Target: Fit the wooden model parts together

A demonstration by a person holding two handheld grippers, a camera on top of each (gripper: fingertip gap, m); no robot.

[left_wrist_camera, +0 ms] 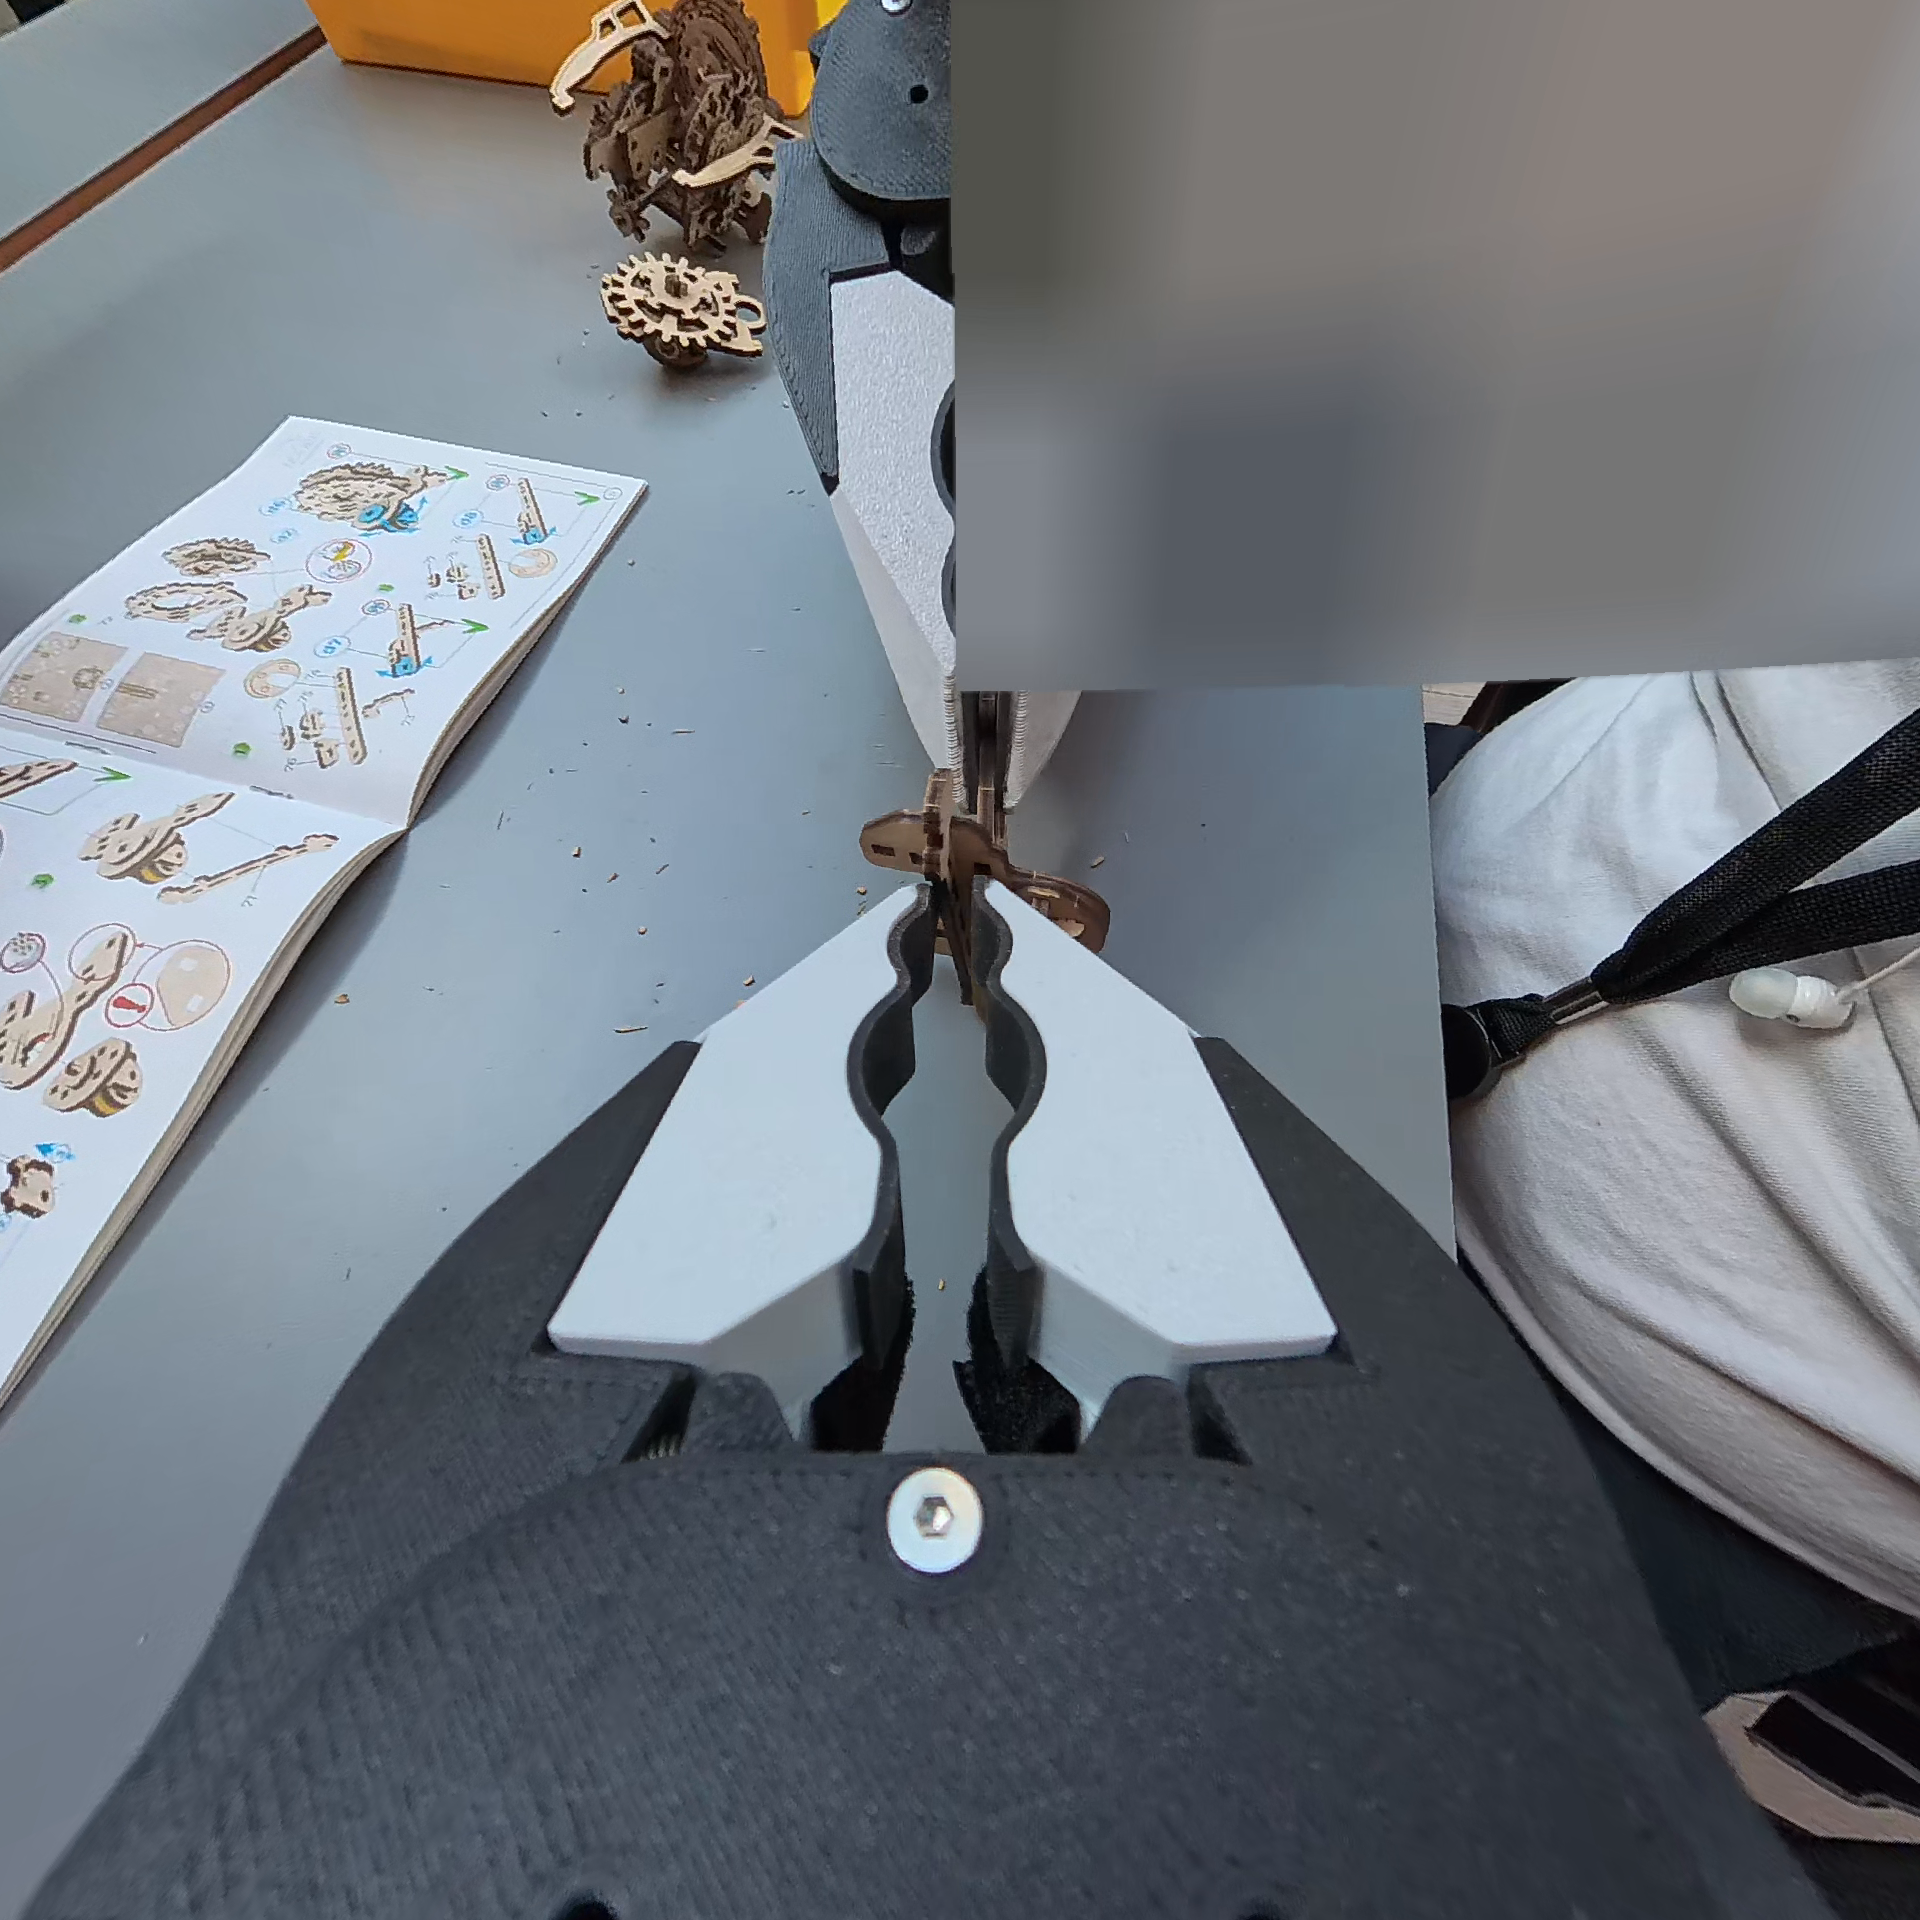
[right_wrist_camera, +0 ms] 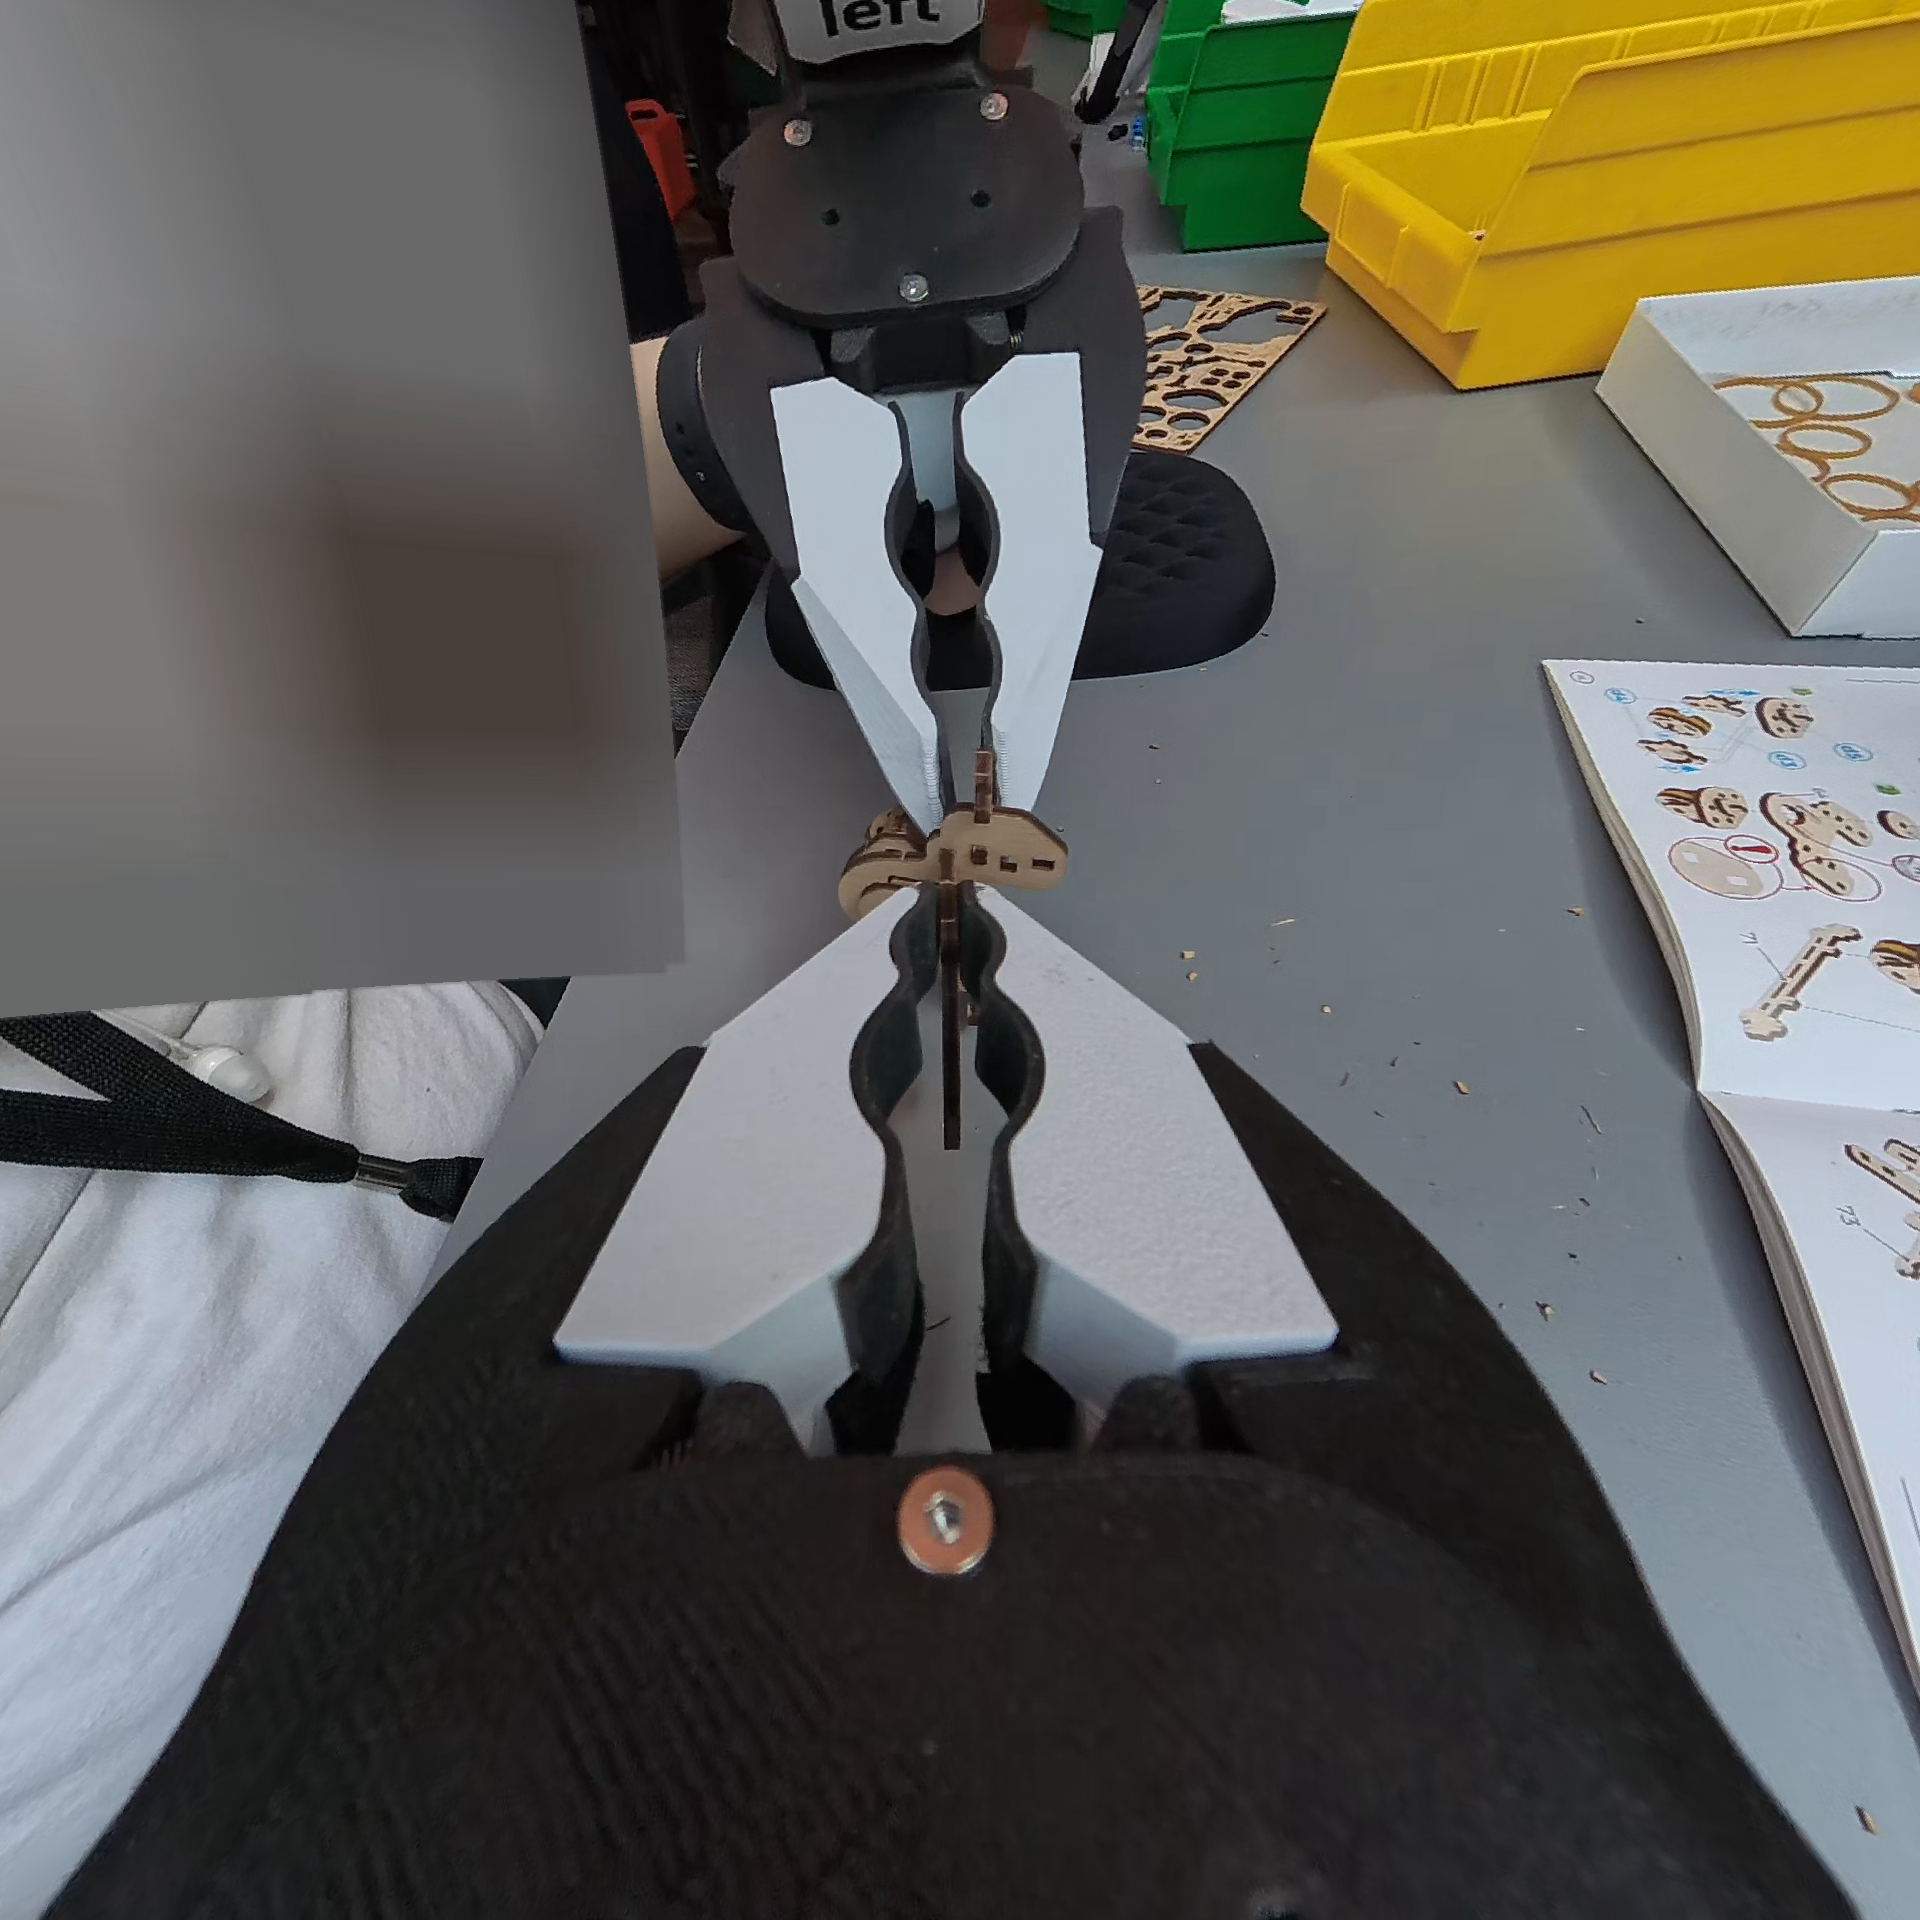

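Left wrist view showed my left tongs (left_wrist_camera: 951,914) pinching a thin upright wooden plate (left_wrist_camera: 961,956) by its edge, above the desk (left_wrist_camera: 675,831). My right tongs (left_wrist_camera: 982,727) came in from the far side and pinched the top of the same small assembly. I held it this way, I judge, so that each pair gripped one slotted piece edge-on and the two could be pressed squarely into each other; the flat cross piece (left_wrist_camera: 894,842) stuck out to either side between the two tips.

In the right wrist view the plate (right_wrist_camera: 949,1029) ran back between my right tongs' fingers (right_wrist_camera: 951,904), and the left tongs (right_wrist_camera: 961,774) met it head-on.

Around the work lay an open instruction booklet (left_wrist_camera: 312,665), a loose gear wheel (left_wrist_camera: 675,307) and a part-built wooden model (left_wrist_camera: 675,135) farther off, all well apart from the grip. Yellow bins (right_wrist_camera: 1558,187), a cut-out sheet (right_wrist_camera: 1216,353) and a white box of rings (right_wrist_camera: 1766,468) stood beyond. Nothing blocked the join; only wood crumbs littered the desk.
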